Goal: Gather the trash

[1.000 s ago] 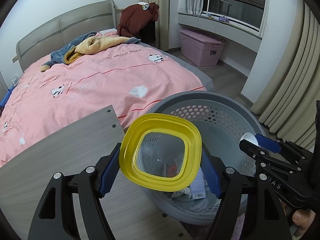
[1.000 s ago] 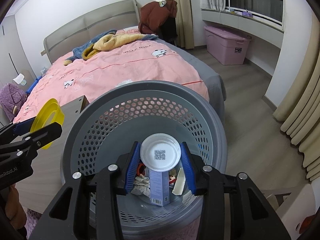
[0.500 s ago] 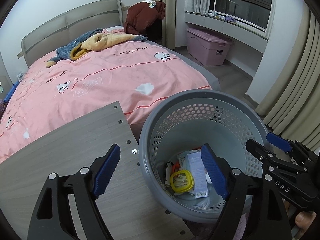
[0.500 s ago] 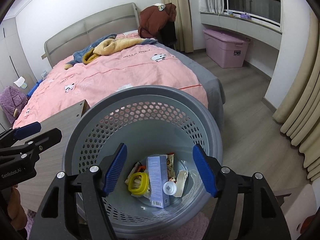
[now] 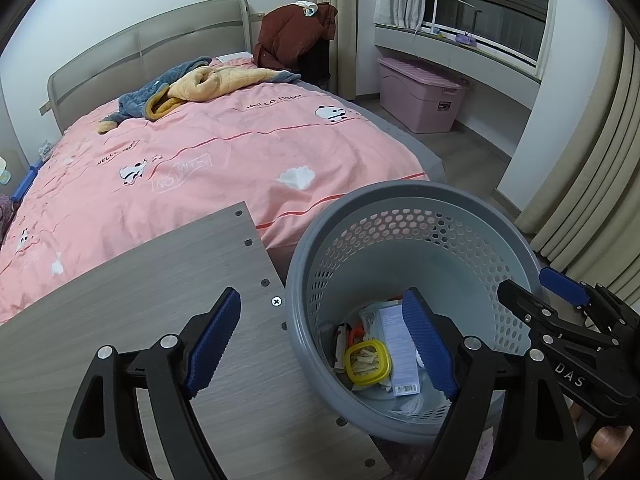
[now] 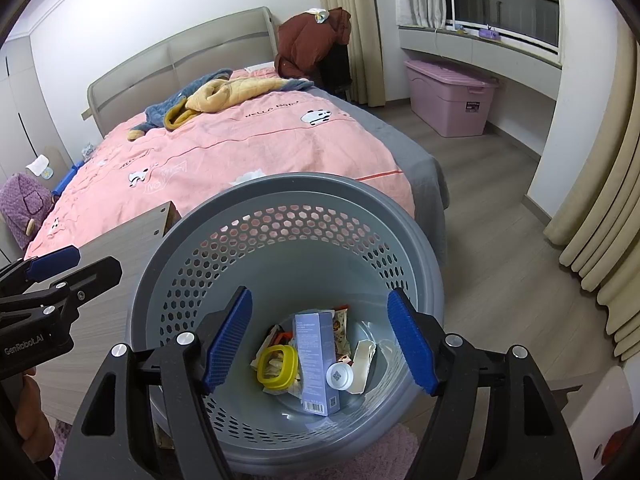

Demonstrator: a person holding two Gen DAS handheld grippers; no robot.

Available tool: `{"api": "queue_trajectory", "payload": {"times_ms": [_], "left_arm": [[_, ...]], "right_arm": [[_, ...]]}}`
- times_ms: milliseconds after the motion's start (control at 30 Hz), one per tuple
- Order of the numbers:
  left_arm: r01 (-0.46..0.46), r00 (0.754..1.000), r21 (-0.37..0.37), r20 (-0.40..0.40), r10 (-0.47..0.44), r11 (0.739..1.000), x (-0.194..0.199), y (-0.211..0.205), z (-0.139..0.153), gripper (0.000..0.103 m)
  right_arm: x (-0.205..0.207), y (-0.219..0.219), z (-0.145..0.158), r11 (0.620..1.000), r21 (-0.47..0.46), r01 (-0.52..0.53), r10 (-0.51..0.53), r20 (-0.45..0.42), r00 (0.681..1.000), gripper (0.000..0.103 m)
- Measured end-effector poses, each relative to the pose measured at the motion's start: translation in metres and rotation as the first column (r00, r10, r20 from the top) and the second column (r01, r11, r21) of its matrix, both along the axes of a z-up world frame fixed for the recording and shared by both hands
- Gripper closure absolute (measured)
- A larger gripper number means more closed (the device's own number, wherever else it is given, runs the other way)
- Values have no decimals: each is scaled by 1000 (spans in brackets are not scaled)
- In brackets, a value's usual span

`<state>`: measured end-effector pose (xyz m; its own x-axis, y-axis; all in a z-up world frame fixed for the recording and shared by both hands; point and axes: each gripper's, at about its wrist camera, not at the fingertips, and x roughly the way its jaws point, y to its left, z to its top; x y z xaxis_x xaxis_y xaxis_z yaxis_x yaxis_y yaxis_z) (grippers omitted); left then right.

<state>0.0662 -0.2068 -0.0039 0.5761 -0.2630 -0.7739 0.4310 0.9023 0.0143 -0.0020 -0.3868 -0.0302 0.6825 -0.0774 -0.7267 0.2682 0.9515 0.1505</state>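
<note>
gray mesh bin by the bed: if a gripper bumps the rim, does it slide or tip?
The gray mesh bin looks like thin perforated plastic, probably light. Only a few scraps lie at the bottom, like the blue carton, so it likely slides easily. Tall walls suggest a high rim push could tip it.

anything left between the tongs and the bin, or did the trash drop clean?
Nothing visible blocks it. Both the left tongs and right tongs are open and empty over the grey perforated plastic bin. The yellow ring lid and white round cap lie at its bottom.
</note>
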Motion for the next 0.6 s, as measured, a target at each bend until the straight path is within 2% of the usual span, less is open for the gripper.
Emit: {"api": "queue_trajectory", "payload": {"times_ms": [600], "left_arm": [[-10, 1000, 4, 0, 10, 1000, 1, 3, 0, 24]], "right_arm": [[0, -1, 1, 1000, 0, 1, -1, 2, 1000, 30]]}}
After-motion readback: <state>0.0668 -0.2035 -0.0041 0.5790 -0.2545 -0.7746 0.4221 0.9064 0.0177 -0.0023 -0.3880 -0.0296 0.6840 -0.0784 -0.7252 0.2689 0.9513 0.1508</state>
